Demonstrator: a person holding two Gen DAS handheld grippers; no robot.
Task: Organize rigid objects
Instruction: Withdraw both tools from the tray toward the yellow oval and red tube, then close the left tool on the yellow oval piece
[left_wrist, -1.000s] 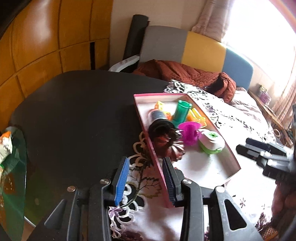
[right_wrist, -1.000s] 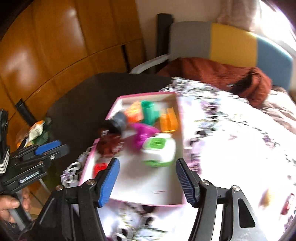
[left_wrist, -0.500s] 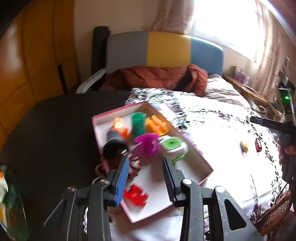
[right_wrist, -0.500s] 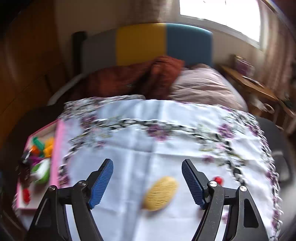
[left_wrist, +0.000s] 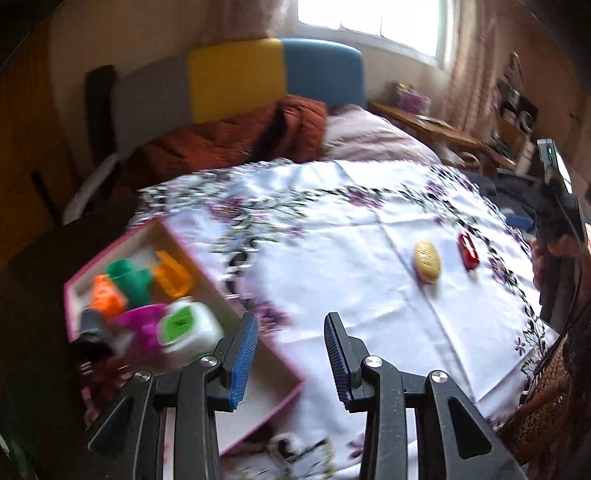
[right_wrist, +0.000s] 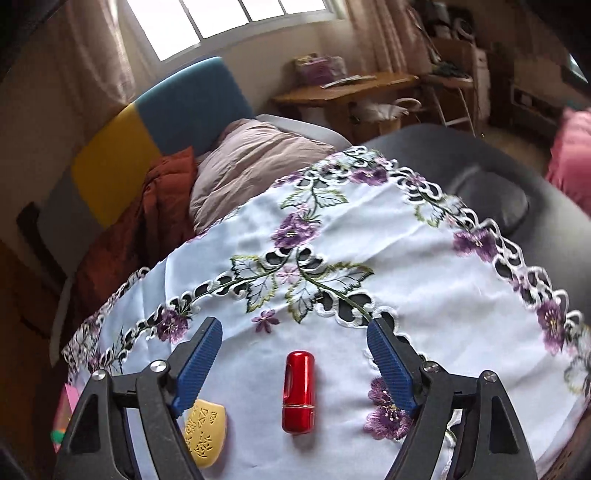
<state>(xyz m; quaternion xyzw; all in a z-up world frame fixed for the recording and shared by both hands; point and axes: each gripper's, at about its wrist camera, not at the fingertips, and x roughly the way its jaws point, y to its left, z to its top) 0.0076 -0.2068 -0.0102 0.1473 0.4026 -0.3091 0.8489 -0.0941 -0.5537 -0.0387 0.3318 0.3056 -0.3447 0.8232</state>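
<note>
A pink box (left_wrist: 173, 236) at the left holds several toys, among them a green cup (left_wrist: 131, 278) and a white-and-green block (left_wrist: 184, 325). On the flowered cloth (left_wrist: 332, 258) lie a yellow oval piece (left_wrist: 427, 262) and a red cylinder (left_wrist: 468, 250). My left gripper (left_wrist: 291, 332) stands open over the box's near corner, with nothing between its fingers. My right gripper (right_wrist: 293, 328) hovers over the red cylinder (right_wrist: 298, 393), which lies untouched on the cloth between the fingers. Its jaws are opening. The yellow oval piece (right_wrist: 205, 432) is partly hidden by the right gripper's left finger.
A chair back (left_wrist: 236, 77) in grey, yellow and blue stands behind the table, with a rust-red blanket (left_wrist: 229, 140) and a pink cushion (right_wrist: 251, 162) on the seat. A wicker basket (left_wrist: 535, 406) sits at the table's right edge. A wooden desk (right_wrist: 343, 92) is beyond.
Both grippers swung right, away from the pink box. The right one now sits over the red cylinder and yellow oval piece, its jaws wider. The left one's gap is unchanged.
</note>
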